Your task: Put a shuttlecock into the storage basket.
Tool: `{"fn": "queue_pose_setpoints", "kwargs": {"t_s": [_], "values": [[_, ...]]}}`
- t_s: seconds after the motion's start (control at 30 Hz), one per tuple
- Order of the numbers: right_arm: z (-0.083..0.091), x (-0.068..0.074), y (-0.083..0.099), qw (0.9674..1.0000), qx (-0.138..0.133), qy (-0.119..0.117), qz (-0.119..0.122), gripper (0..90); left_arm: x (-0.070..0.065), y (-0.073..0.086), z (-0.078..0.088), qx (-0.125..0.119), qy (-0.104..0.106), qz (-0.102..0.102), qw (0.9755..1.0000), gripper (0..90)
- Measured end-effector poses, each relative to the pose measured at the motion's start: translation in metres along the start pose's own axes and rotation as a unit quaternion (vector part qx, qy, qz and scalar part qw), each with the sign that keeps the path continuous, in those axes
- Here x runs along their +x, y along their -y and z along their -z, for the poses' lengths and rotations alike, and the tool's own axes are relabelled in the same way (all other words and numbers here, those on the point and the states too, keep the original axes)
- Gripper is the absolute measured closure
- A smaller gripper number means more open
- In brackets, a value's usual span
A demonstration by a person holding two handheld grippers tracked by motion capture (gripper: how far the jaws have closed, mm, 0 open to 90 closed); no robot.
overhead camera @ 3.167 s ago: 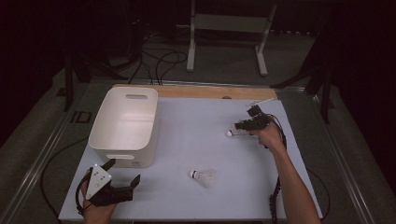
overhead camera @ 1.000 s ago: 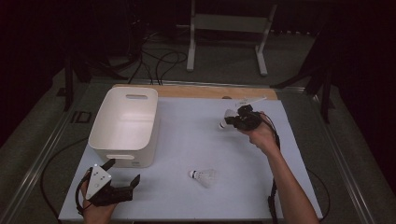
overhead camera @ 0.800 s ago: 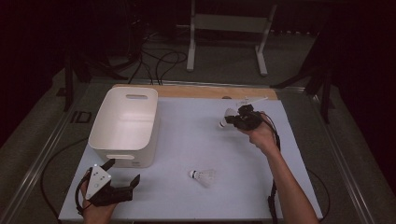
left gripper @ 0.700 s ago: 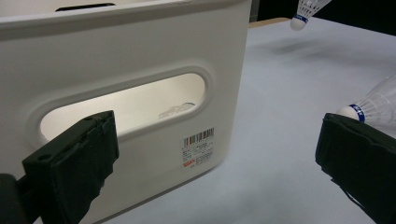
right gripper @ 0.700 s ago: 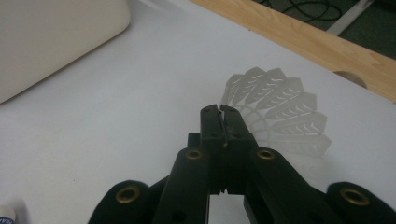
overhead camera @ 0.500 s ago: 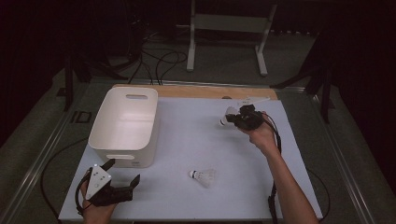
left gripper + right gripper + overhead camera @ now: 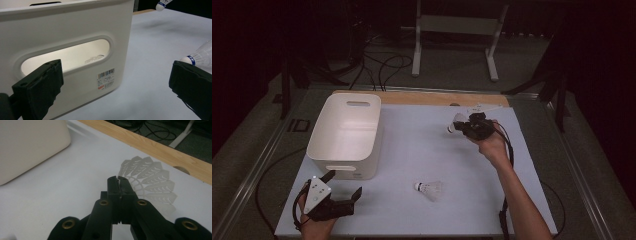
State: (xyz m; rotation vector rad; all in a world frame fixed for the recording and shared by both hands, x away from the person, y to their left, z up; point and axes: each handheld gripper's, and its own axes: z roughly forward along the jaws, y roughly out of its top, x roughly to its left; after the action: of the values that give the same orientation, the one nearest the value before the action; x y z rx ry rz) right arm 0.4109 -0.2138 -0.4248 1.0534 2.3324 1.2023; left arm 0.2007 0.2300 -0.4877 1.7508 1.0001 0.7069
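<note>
One shuttlecock (image 7: 456, 122), pinched by the right claw (image 7: 464, 127), hangs right of the bin (image 7: 346, 135); left claw (image 7: 343, 189) is spread.

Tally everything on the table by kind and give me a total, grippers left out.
Shuttlecocks: 2, one held in the right gripper, one lying on the table
White bin: 1
Total: 3

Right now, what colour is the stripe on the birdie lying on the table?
Blue, a thin band round the white tip of the shuttlecock; clearest in the left gripper view.
</note>
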Motion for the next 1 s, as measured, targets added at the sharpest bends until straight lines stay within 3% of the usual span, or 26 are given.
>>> {"fn": "queue_pose_setpoints", "kwargs": {"t_s": [1.0], "values": [[0.0081, 0.0076, -0.0065, 0.9997, -0.025, 0.006, 0.003, 89.5, -0.0006, 0.0001, -0.0011, 0.001, 0.001, -0.001, 1.0000, 0.0]]}}
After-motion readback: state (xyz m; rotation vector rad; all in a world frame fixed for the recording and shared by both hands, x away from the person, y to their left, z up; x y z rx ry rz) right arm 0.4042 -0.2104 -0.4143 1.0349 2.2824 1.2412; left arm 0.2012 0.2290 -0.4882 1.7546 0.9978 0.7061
